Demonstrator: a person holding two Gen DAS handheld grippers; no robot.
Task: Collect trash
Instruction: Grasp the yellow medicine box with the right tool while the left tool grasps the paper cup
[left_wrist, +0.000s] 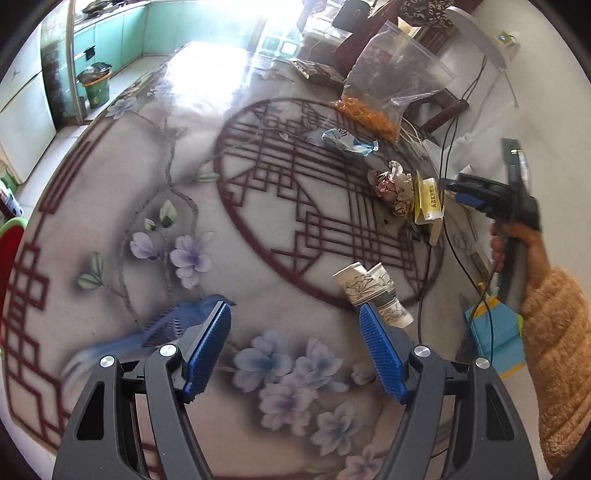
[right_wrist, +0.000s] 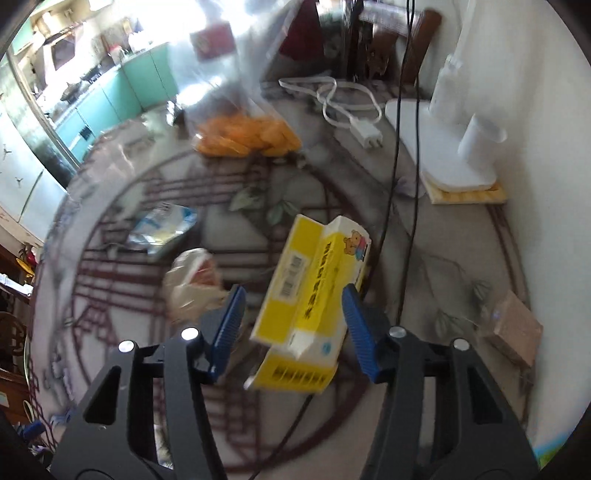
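Carton (right_wrist: 314, 291) lies on the desk (right_wrist: 461, 258) directly between the wide-open jaws of the right gripper (right_wrist: 293, 314), its long axis running forward and slightly right, roughly along the fingers; nothing is gripped. The left gripper (left_wrist: 295, 325), jaws also wide open and empty, hovers well apart from it, nearer the cups (left_wrist: 369, 286). Judgement: the right gripper is placed to close across the carton's narrow width.

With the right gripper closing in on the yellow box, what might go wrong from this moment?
The yellow box sits skewed between the open right gripper fingers, so closing may twist it out. A black cable runs beside it and might snag. The crumpled paper close by could be knocked aside.
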